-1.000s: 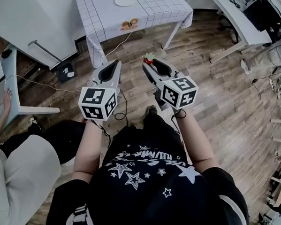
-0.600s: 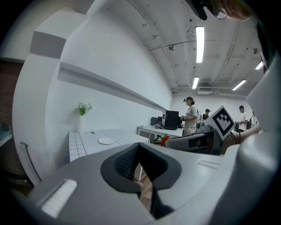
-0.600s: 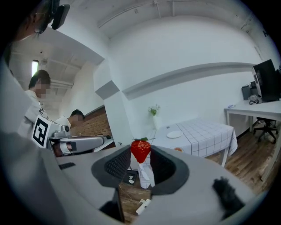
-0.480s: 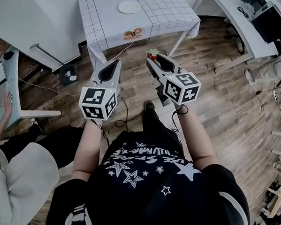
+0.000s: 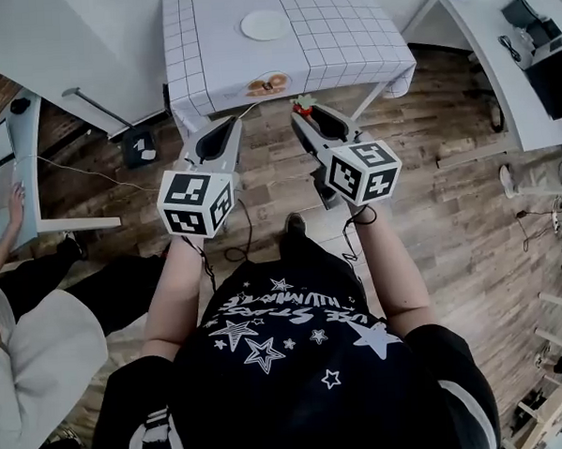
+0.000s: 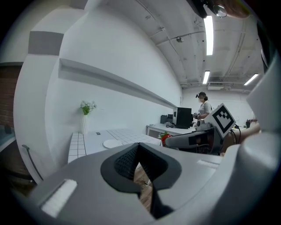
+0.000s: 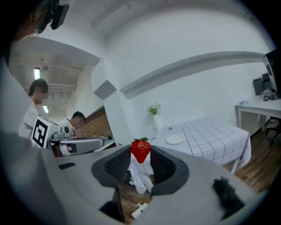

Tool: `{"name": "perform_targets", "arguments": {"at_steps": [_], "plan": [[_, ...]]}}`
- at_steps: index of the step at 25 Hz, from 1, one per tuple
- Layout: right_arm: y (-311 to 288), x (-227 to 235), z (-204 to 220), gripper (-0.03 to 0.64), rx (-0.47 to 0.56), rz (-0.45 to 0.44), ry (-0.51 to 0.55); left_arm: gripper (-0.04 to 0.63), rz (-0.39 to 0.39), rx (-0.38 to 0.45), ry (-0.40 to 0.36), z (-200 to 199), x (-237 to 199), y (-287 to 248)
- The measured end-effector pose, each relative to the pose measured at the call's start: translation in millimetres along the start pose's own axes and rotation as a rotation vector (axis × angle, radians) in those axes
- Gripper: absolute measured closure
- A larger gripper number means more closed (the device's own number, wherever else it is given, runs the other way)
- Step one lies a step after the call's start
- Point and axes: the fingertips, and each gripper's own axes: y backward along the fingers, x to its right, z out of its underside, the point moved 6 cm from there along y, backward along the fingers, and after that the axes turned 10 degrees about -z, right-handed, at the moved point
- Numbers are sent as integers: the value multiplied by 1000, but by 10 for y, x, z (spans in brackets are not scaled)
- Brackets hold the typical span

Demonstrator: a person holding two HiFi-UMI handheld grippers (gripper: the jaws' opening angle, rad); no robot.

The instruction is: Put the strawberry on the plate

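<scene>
Far out to the left of the checked-cloth table (image 5: 337,33), a seated person in a white top (image 5: 34,344) has a hand at a side desk (image 5: 46,222).

My left gripper (image 5: 224,133) is held over the wooden floor (image 5: 449,210), just short of the table's near edge and aimed towards its left corner. In the left gripper view its jaws come together at the tips (image 6: 138,145) with nothing between them. Only a sliver of floor shows below the pads.

On the table, a slim vase of green sprigs (image 6: 85,118) stands at the far edge by the wall. A white plate (image 5: 265,24) lies towards the far side of the cloth, a little left of its middle. An orange printed motif (image 5: 268,82) sits on the cloth's near overhang.

My right gripper (image 5: 305,116) is level with the left one and also just short of the table's near edge, right of the motif. It is clamped on the strawberry (image 5: 300,106). The right gripper view shows the red fruit (image 7: 141,150) pinched between the two pads at their tips, leaf end up. So the strawberry is in the air off the table's near edge, well apart from the plate, which the same view shows beyond it on the cloth.

To the right of the table stands a white desk (image 5: 479,58) carrying dark computer gear (image 5: 546,45).
</scene>
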Motion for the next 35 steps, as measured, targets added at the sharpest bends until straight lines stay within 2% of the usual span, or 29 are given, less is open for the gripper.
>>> {"name": "perform_targets", "arguments": {"at_steps": [13,18,26,35], "plan": [[-171,759,-201,471,-35,-108,2,586,-82,-9,2,-265,223,-778],[-102,975,-178,471,-44,-126,5,586,-117,-8,5,-261,313,-905],[-226,958,-207,471,-38,-177,-4,586,-163,-6,7,-289,298,-840],[-362,956,-183,471,-58,-169,8,586,-170,-10,24,-230,126,-883]]}}
